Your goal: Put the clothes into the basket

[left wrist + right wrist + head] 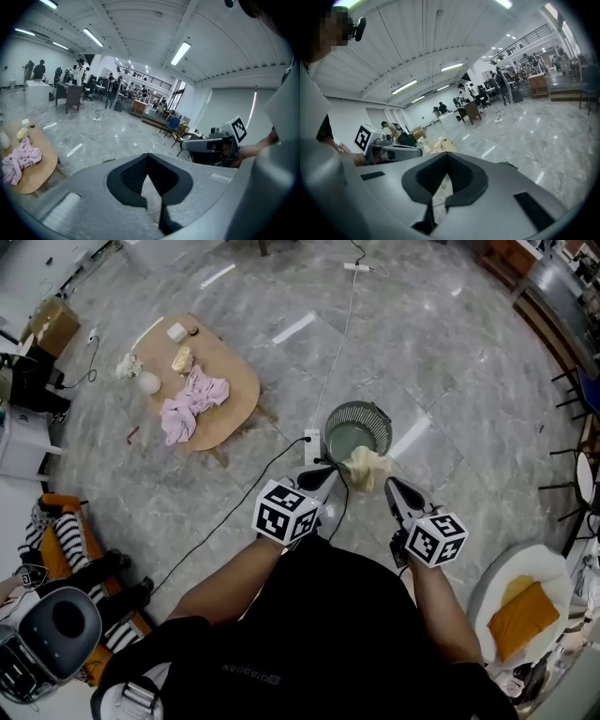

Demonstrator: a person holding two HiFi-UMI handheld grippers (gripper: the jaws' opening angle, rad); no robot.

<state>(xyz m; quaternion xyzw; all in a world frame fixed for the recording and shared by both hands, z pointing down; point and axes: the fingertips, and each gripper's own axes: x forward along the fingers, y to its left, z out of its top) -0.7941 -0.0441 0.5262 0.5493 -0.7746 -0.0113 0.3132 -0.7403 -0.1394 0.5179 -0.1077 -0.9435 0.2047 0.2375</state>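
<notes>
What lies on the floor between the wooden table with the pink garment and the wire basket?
Bare floor, except a white power strip and cable beside the basket; the head view shows it.

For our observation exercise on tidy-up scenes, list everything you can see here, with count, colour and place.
basket: one, dark mesh, on the floor at centre
cream cloth: one, cream, by the basket's near rim
pink garment: one, pink, on the wooden table
wooden table: one, light brown, upper left
small items: three, white and yellowish, at the table's far end
orange cloth: one, orange, on the white round tabletop, lower right
striped fabric: one, black and white, lower left
power strip: one, white, on the floor beside the basket
left gripper: one, grey, shut on the cream cloth
right gripper: one, grey, shut, right of the cloth
</notes>
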